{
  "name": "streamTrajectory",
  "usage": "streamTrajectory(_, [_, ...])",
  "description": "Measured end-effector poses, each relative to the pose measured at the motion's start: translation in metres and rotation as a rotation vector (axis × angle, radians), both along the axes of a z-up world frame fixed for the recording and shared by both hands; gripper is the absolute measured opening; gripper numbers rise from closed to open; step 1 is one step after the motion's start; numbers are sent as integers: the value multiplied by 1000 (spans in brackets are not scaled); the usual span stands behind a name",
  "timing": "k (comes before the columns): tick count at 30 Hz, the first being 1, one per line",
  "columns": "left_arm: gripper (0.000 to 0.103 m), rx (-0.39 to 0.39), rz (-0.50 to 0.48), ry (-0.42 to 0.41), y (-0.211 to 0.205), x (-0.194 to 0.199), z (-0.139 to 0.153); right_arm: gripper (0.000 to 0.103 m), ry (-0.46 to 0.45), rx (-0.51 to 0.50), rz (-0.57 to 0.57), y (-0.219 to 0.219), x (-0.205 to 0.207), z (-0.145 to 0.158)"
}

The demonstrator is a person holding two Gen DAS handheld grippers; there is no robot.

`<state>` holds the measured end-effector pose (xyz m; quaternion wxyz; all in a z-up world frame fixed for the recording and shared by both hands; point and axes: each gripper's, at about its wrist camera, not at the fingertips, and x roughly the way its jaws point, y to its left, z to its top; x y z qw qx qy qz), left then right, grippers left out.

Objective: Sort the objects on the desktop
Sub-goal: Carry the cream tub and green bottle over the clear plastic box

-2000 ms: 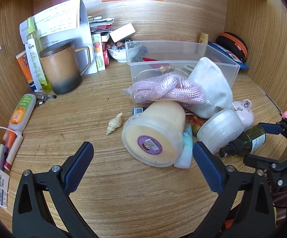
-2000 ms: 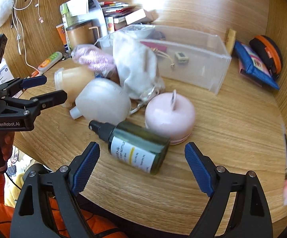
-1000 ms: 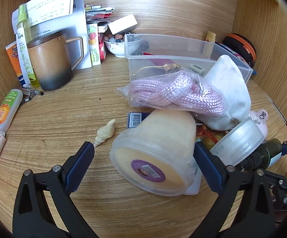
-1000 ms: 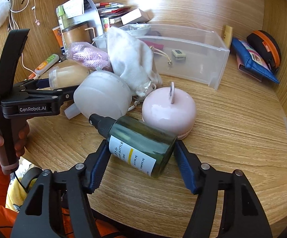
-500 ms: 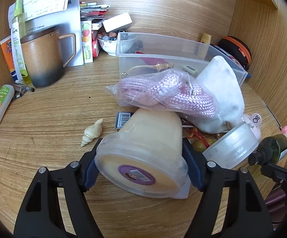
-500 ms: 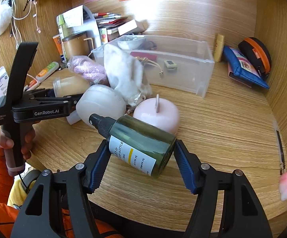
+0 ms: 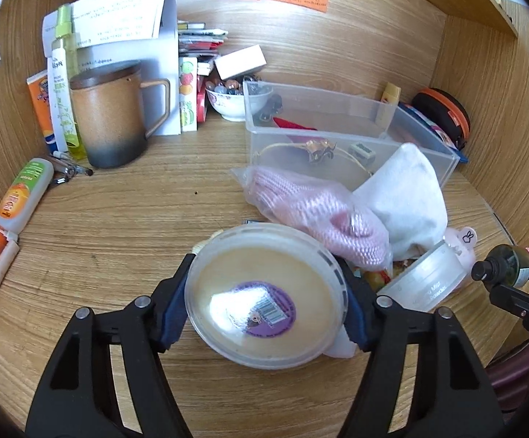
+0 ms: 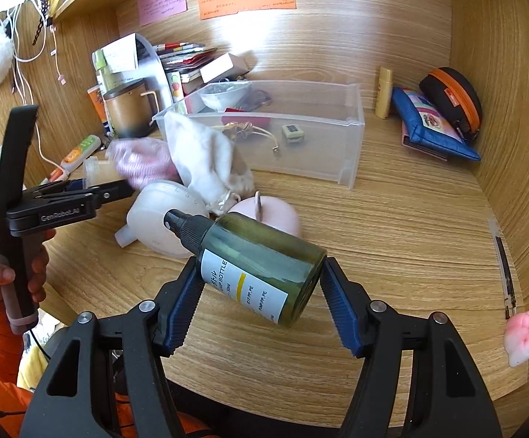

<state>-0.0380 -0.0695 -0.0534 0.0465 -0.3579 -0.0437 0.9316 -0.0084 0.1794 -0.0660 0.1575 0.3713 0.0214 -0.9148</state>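
My left gripper (image 7: 264, 306) is shut on a cream plastic tub (image 7: 266, 295) with a purple barcode sticker and holds it off the desk, base toward the camera. My right gripper (image 8: 261, 292) is shut on a dark green spray bottle (image 8: 253, 266) with a black pump and holds it tilted above the desk. The bottle and right gripper also show at the right edge of the left wrist view (image 7: 509, 270). A clear plastic bin (image 8: 290, 127) stands behind, holding small items. A pink rope bag (image 7: 319, 211), a white cloth pouch (image 7: 407, 197), a white jar (image 8: 162, 222) and a pink round item (image 8: 275, 215) lie in front of it.
A brown mug (image 7: 114, 116), tubes, a paper holder and a small bowl (image 7: 228, 106) crowd the back left. A blue pouch (image 8: 432, 127) and a black-orange case (image 8: 454, 98) sit at the back right. A pink paw charm (image 8: 520, 335) hangs at the right edge.
Both grippers have lifted with their loads: the tub has tipped base-on toward the left camera, and the green bottle has risen higher above the desk.
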Motion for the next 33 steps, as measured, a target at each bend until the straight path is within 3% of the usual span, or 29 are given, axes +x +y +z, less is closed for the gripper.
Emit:
streamTrajectory(16, [68,-14,27,33,-7,4,15,61,17,-16,-8,4,-10,7])
streamTrajectory(24, [67,-64,34,80,-6,6,34,61,38,-25,-27,9,-16,12])
streamTrajectory(33, [67,-30,55,126,-19,10,55,61,53,-32,-23,8,-26,20])
